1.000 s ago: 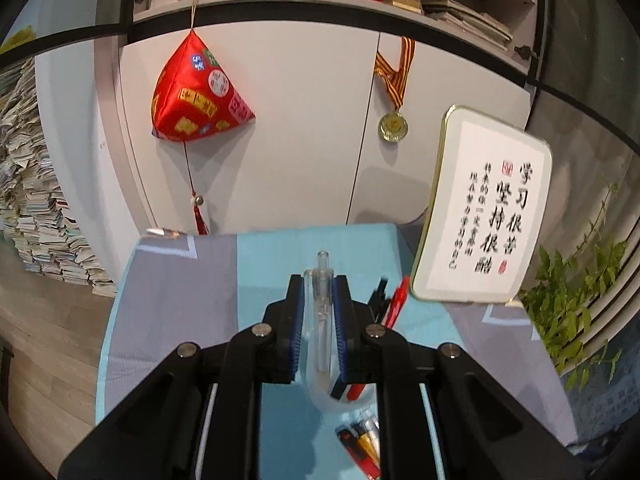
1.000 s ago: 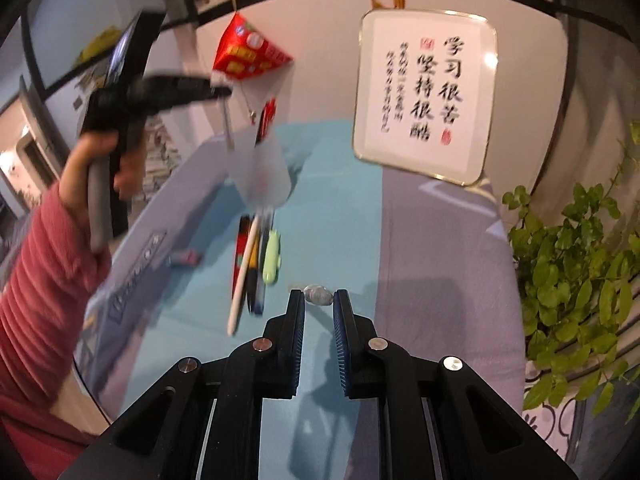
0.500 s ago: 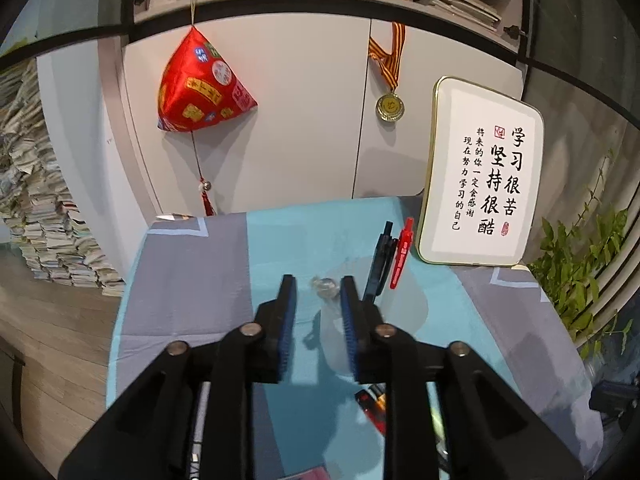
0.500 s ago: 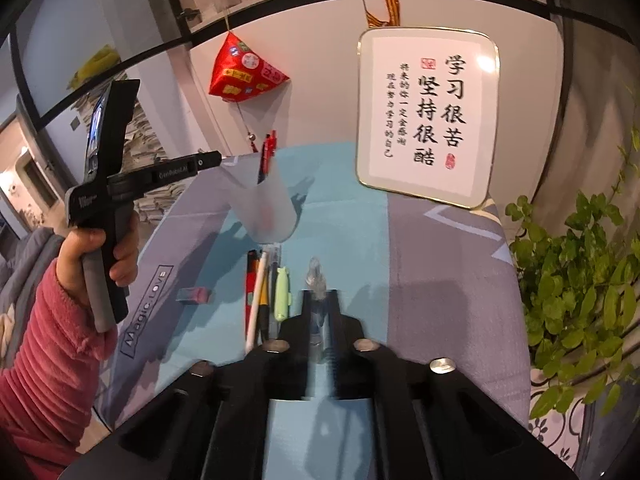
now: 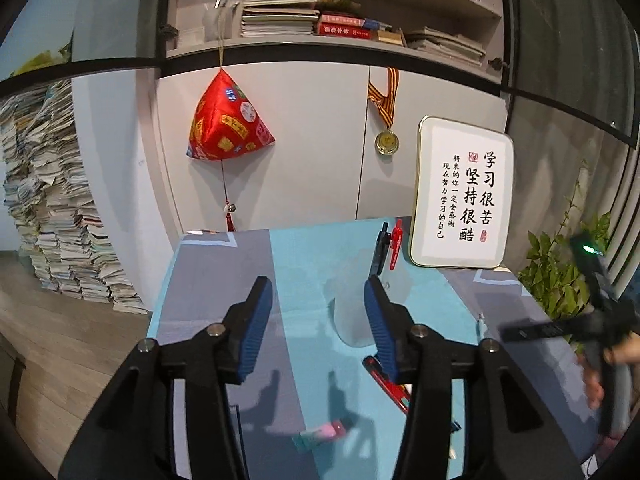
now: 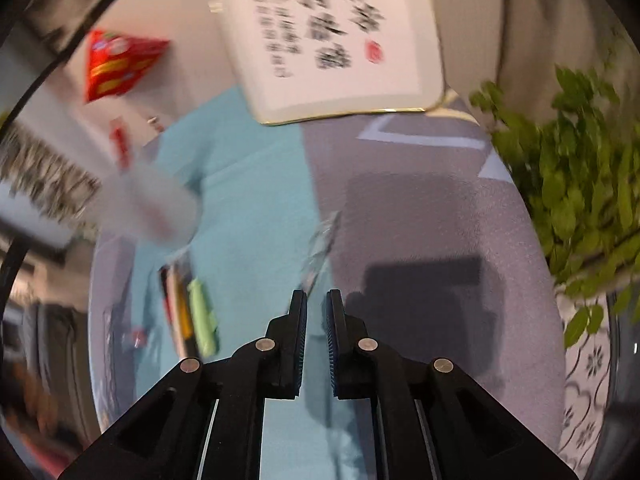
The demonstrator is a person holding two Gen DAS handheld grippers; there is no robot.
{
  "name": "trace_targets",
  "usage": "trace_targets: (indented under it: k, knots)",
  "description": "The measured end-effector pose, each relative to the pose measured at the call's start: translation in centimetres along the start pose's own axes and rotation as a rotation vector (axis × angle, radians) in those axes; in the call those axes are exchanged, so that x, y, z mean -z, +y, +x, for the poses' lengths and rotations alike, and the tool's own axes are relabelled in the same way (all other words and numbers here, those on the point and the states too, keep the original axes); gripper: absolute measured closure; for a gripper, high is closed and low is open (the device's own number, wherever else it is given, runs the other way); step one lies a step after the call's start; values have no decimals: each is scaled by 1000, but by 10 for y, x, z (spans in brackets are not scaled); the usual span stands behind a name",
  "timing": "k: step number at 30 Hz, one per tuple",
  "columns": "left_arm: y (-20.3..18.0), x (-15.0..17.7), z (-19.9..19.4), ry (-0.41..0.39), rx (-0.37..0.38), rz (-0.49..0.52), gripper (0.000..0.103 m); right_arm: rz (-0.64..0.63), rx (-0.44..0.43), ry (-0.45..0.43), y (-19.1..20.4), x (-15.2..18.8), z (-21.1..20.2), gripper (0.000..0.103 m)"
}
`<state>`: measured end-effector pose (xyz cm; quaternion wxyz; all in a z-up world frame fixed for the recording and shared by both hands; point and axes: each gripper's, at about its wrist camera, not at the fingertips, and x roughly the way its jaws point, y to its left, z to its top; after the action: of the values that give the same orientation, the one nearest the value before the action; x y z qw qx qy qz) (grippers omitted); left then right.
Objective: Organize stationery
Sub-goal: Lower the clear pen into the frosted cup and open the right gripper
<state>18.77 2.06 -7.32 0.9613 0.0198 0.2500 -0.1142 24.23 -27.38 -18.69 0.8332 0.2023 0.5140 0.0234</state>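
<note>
My left gripper (image 5: pixel 318 284) hangs over the blue and grey cloth, its jaws opening with nothing between them. Just past its right finger stands a frosted cup (image 5: pixel 352 316) holding a black pen (image 5: pixel 380 252) and a red pen (image 5: pixel 396 242). My right gripper (image 6: pixel 317 296) is shut on a clear pen (image 6: pixel 322 246) that sticks out ahead of it over the cloth. The left wrist view shows that gripper (image 5: pixel 506 334) at the right with the clear pen's tip (image 5: pixel 482 320). The right wrist view is blurred; the cup (image 6: pixel 148 208) sits at its left.
Several pens (image 6: pixel 178 304) and a green highlighter (image 6: pixel 202 316) lie in a row in front of the cup. A pink eraser (image 5: pixel 324 434) lies nearer. A framed calligraphy board (image 5: pixel 464 196) leans at the back right, and a leafy plant (image 6: pixel 572 168) stands off the right edge.
The left gripper let go of the clear pen, opened wider and drew back. The right gripper shut on that pen and swung it down and to the right.
</note>
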Motion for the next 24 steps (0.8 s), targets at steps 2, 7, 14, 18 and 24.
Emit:
trace_targets:
  k: [2, 7, 14, 18, 24]
  knots:
    - [2, 5, -4, -4, 2, -2, 56, 28, 8, 21, 4, -10, 10, 88]
    - [8, 19, -9, 4, -7, 6, 55, 30, 106, 58, 21, -24, 34, 61]
    - [23, 38, -2, 56, -8, -33, 55, 0, 119, 13, 34, -23, 48, 86]
    - [30, 43, 1, 77, -10, -53, 55, -54, 42, -45, 54, -19, 22, 86]
    - [33, 49, 6, 102, -21, -70, 55, -197, -89, -236, 104, -14, -53, 86]
